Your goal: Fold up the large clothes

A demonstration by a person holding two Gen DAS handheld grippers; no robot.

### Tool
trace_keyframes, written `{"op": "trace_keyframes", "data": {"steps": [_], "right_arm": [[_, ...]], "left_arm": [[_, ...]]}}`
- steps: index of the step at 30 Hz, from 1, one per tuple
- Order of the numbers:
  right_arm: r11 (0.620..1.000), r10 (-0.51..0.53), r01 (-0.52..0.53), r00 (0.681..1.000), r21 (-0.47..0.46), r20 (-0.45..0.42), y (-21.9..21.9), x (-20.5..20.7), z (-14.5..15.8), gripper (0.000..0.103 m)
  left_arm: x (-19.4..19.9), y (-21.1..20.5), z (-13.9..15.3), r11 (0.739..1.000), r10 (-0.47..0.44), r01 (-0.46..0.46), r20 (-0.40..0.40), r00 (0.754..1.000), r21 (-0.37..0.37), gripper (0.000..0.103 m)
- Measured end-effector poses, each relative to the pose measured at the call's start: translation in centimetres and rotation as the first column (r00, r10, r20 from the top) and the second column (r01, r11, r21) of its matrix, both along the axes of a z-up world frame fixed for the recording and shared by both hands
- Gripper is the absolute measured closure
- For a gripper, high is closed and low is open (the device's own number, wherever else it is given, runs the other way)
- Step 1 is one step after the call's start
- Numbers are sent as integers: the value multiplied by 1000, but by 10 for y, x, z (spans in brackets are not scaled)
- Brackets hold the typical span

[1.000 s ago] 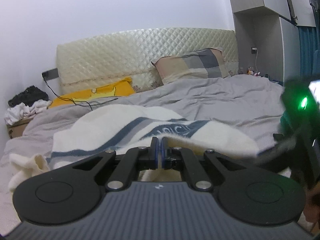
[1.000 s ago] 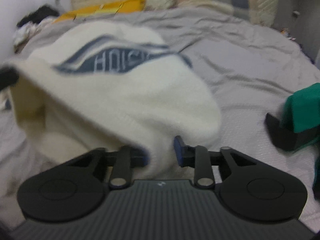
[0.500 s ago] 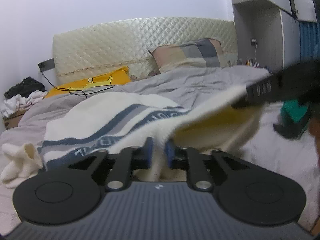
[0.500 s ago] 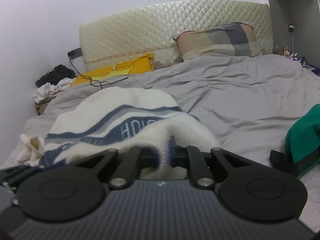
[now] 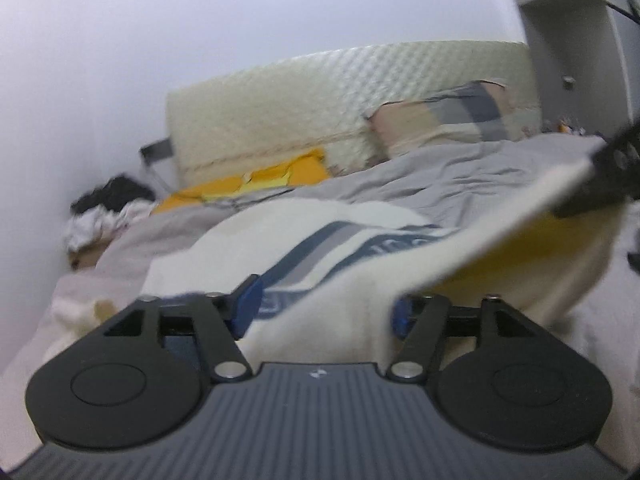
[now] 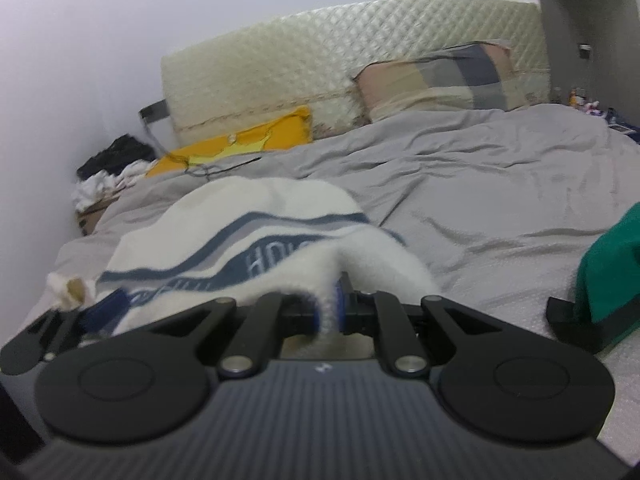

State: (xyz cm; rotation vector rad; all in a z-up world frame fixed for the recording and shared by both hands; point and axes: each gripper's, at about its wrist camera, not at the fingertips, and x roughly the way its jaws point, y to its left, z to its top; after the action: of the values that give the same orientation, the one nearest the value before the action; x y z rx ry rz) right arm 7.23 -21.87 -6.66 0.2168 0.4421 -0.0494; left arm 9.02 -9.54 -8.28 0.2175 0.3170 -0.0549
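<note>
A cream sweater with blue and grey stripes and white lettering lies on the grey bed; it also shows in the right wrist view. My left gripper is open, with the sweater's near edge lying loose between its blue pads. My right gripper is shut on a fold of the sweater's hem and holds it up. In the left wrist view the right gripper appears at the far right, holding up a stretched edge with a yellowish underside.
The grey bedsheet spreads to the right. A yellow cushion and a plaid pillow lean against the quilted headboard. A green garment lies at the right. A pile of clothes sits far left.
My left gripper has opened and let go of the sweater edge. My right gripper stays shut on the hem and has lifted it. Both views have tilted.
</note>
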Motion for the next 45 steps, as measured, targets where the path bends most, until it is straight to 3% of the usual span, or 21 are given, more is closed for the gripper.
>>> {"op": "trace_keyframes", "data": {"steps": [4,9,11,12,15,19,22,26,28,30,35,38,41,43,45], "right_arm": [[995,-12,11,1000,-98,-16,11,2,-6,91],[965,27,-51,995,-256,-96,31,10,-22,60],[937,40,-71,994,-341,-97,43,11,-28,56],[923,48,-80,994,-376,-95,49,12,-30,56],[880,84,-111,993,-462,-79,67,10,-34,57],[842,130,-165,986,-514,-102,80,11,-39,57],[850,81,-86,996,-520,-32,77,5,-28,67],[885,0,39,996,-463,85,64,-6,-6,73],[900,-30,80,992,-429,122,58,-10,1,77],[910,-64,117,988,-398,144,51,-12,5,80],[924,-110,169,976,-342,187,36,-14,11,81],[931,-112,172,974,-323,195,34,-14,11,81],[934,-116,173,975,-312,191,33,-13,11,81],[939,-124,176,975,-297,186,29,-13,12,81],[943,-133,180,975,-281,179,25,-12,12,81]], "left_arm": [[-12,11,3,1000,30,-30,-26,999,10,29],[-15,35,25,994,55,-55,2,998,-92,60],[-18,40,31,991,37,-35,12,999,-128,71],[-22,41,34,990,28,-25,19,999,-138,79],[-32,46,46,985,7,3,56,998,-173,91],[-38,52,57,986,5,12,104,995,-167,91],[-38,56,58,981,7,8,73,997,-192,91],[-35,51,51,983,-12,18,33,999,-184,90],[-33,45,45,986,-20,22,16,1000,-165,84],[-33,34,37,992,-13,14,6,1000,-125,64],[-22,12,13,1000,23,-24,-41,999,-10,38],[-16,6,1,999,46,-44,-86,995,17,33],[-15,-3,-12,995,40,-27,-133,990,98,28],[-18,-6,-16,990,50,-33,-123,991,140,28],[-19,-4,-15,990,65,-47,-128,990,134,25]]}}
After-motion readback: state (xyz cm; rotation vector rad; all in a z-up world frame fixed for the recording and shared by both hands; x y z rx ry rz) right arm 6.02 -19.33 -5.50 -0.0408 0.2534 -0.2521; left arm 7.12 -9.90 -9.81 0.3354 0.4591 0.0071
